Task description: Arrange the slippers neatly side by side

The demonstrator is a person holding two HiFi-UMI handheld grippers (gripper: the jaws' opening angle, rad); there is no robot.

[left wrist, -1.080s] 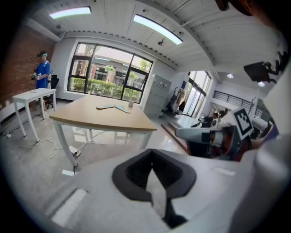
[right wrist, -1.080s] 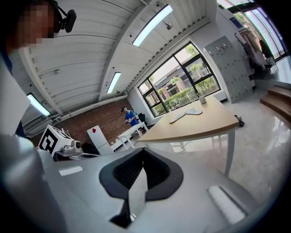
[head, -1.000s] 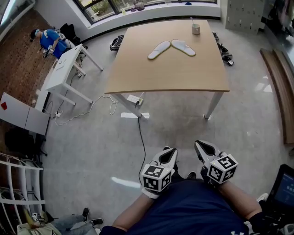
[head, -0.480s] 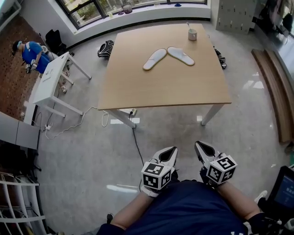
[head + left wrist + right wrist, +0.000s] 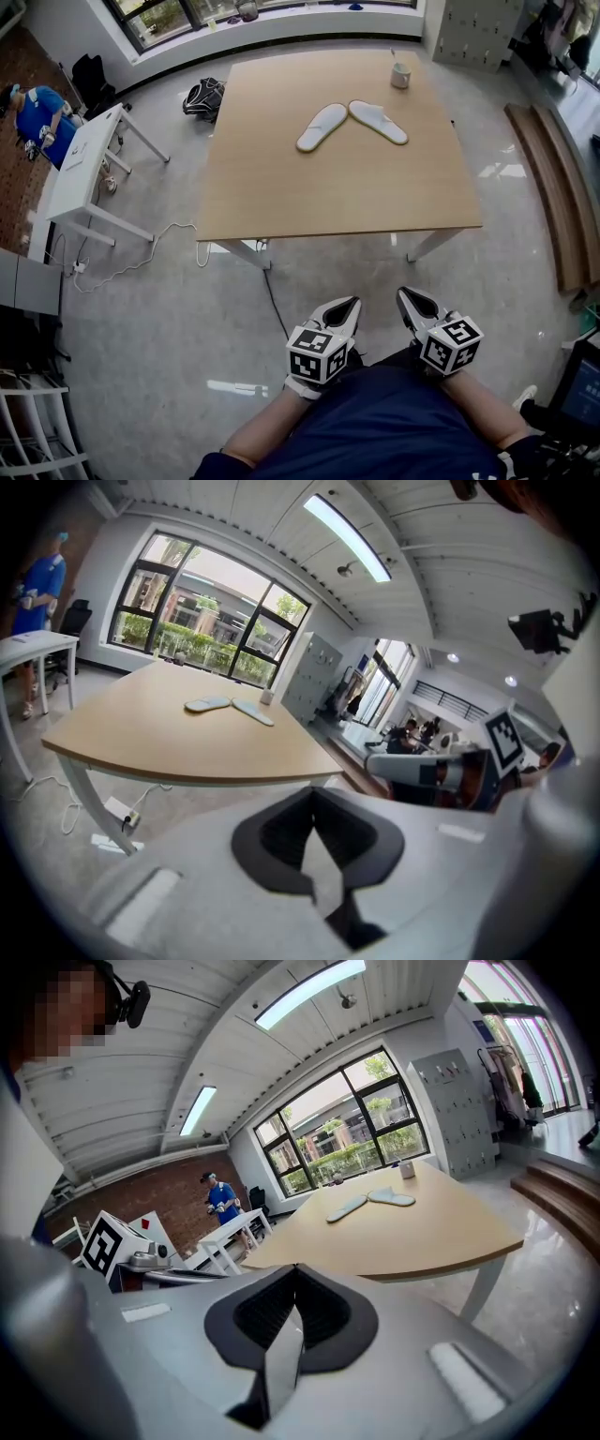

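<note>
Two white slippers lie on the far part of the wooden table (image 5: 328,197), splayed in a V with their far ends close together: the left slipper (image 5: 322,127) and the right slipper (image 5: 378,121). They also show small in the left gripper view as the left slipper (image 5: 207,703) and right slipper (image 5: 254,712), and in the right gripper view as the left slipper (image 5: 347,1207) and right slipper (image 5: 392,1198). My left gripper (image 5: 352,304) and right gripper (image 5: 404,296) are shut and empty, held close to the body, well short of the table's near edge.
A cup (image 5: 400,75) stands at the table's far right corner. A small white table (image 5: 80,173) and a person in blue (image 5: 36,111) are at the left. A cable (image 5: 141,258) trails on the floor. A wooden bench (image 5: 553,192) runs along the right. A bag (image 5: 202,97) lies beyond the table.
The table and slippers have come nearer in the head view as I walk towards them. Both grippers keep their place in front of the body, still shut.
</note>
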